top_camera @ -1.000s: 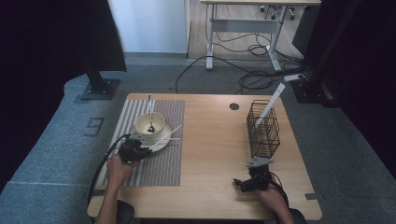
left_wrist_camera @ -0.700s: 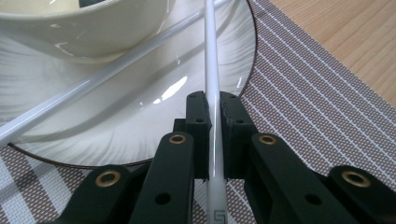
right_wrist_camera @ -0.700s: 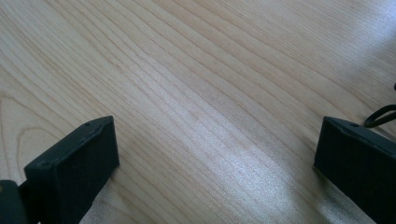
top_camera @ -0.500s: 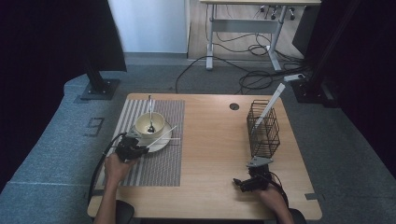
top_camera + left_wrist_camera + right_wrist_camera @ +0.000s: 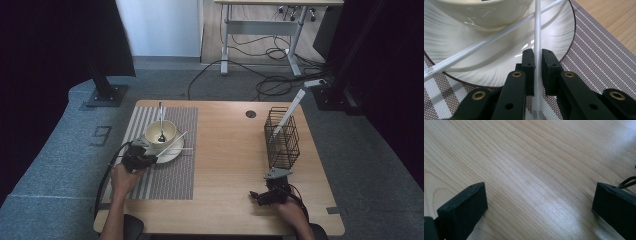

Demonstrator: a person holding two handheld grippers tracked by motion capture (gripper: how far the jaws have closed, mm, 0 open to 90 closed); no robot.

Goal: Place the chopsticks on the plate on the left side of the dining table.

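My right gripper (image 5: 263, 194) rests nearest me on the bare wood of the counter (image 5: 225, 150), close to its front edge, with its fingers (image 5: 464, 207) spread wide and only wood grain between them; just beyond it, on the counter's right side, stands a black wire basket (image 5: 281, 137) with a white chopstick (image 5: 291, 109) leaning up out of it.

On the left, my left gripper (image 5: 140, 157) sits over the striped placemat (image 5: 170, 175) at the near rim of the white plate (image 5: 499, 65); its fingers (image 5: 529, 65) are pressed together on a pale translucent chopstick (image 5: 538, 37), which runs straight away from me between the two pads and out over the plate; the jaws have just eased by a hair, yet the pads sit against the stick on both sides; a second translucent chopstick (image 5: 486, 43) lies slantwise across the plate, crossing the pinched one near the foot of the bowl.

The cream bowl (image 5: 160, 132) stands on the plate, just past my fingers, with a spoon (image 5: 161, 122) in it, the handle pointing toward the far edge of the placemat; the plate's dark-edged rim overlaps the woven stripes.
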